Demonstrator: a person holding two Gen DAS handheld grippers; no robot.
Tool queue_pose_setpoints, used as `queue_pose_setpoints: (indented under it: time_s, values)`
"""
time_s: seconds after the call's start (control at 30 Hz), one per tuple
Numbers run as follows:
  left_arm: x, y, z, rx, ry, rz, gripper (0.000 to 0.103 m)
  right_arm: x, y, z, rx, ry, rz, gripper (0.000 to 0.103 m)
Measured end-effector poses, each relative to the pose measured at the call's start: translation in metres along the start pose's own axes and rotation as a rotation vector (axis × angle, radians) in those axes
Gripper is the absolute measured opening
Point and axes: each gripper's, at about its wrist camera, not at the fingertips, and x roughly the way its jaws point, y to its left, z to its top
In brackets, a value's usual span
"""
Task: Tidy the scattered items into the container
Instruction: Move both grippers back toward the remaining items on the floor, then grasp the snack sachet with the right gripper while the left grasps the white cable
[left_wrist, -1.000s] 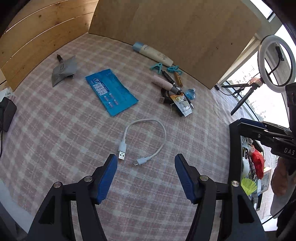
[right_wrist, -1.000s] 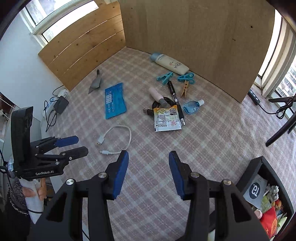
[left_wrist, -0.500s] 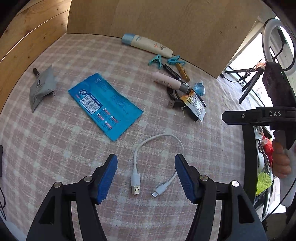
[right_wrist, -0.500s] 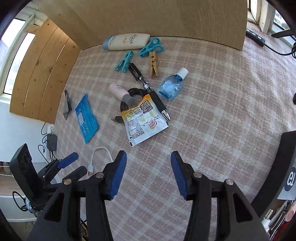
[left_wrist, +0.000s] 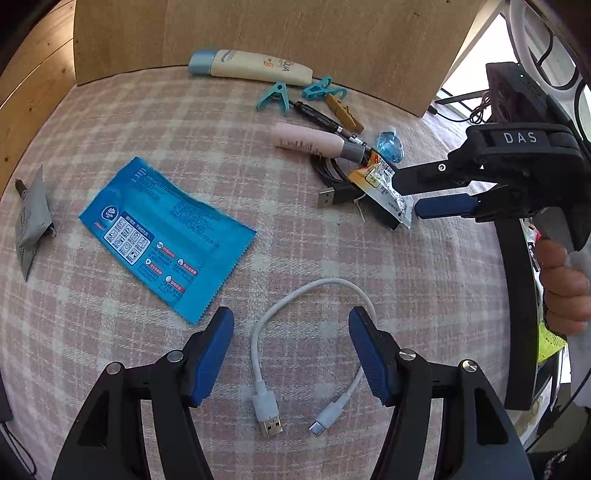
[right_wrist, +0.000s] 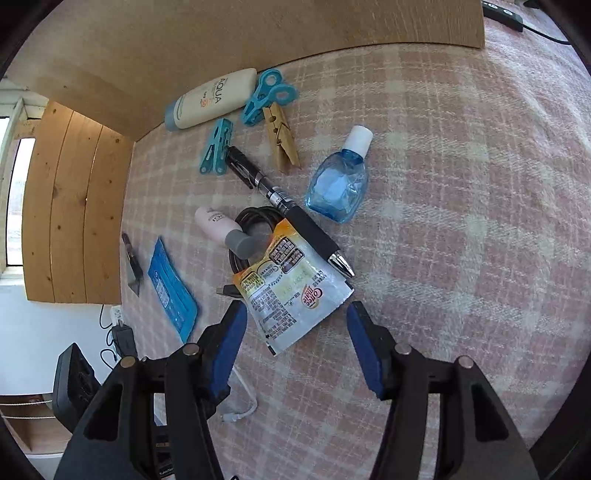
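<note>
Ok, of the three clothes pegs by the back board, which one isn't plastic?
The tan wooden clothes peg, lying between the black pen and the blue bottle. The two teal plastic pegs lie nearer the cream tube.

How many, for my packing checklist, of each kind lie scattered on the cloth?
Tubes: 2
Clothes pegs: 3
Cables: 2
Flat packets: 3
Pen: 1
Bottle: 1
Total: 12

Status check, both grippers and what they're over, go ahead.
Left gripper open over white cable. Right gripper just opening, empty, above coffee sachet. Nothing blocking.
</note>
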Motion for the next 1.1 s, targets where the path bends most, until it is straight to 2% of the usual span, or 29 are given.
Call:
queue_pose_setpoints:
  time_s: [0.27, 0.37, 0.5, 0.63, 0.83, 0.93, 1.1]
  values:
    - [0.005, -0.023, 0.007, 0.090, 0.013, -0.001, 0.060, 0.004, 0.005, 0.003, 0.039, 0.000, 0.019, 0.055]
    - [0.004, -0.027, 0.006, 0.098, 0.009, 0.005, 0.049, 0.002, 0.012, 0.000, -0.025, 0.009, -0.020, 0.055]
    - [-0.002, -0.024, 0.003, 0.079, -0.007, 0.010, 0.034, -0.014, 0.039, -0.007, -0.226, -0.078, -0.136, 0.056]
    - [-0.007, -0.010, -0.001, 0.039, -0.002, -0.011, 0.018, -0.008, 0.063, -0.003, -0.358, -0.042, -0.157, 0.060]
    - [-0.011, -0.001, -0.006, 0.039, -0.001, -0.016, 0.016, 0.005, 0.071, 0.012, -0.437, 0.012, -0.220, 0.060]
    - [-0.011, -0.001, -0.007, 0.045, 0.004, -0.016, 0.015, 0.013, 0.073, 0.011, -0.479, 0.031, -0.283, 0.060]
    - [-0.009, -0.005, -0.016, 0.052, 0.015, -0.022, 0.014, 0.021, 0.080, 0.009, -0.568, 0.022, -0.381, 0.068]
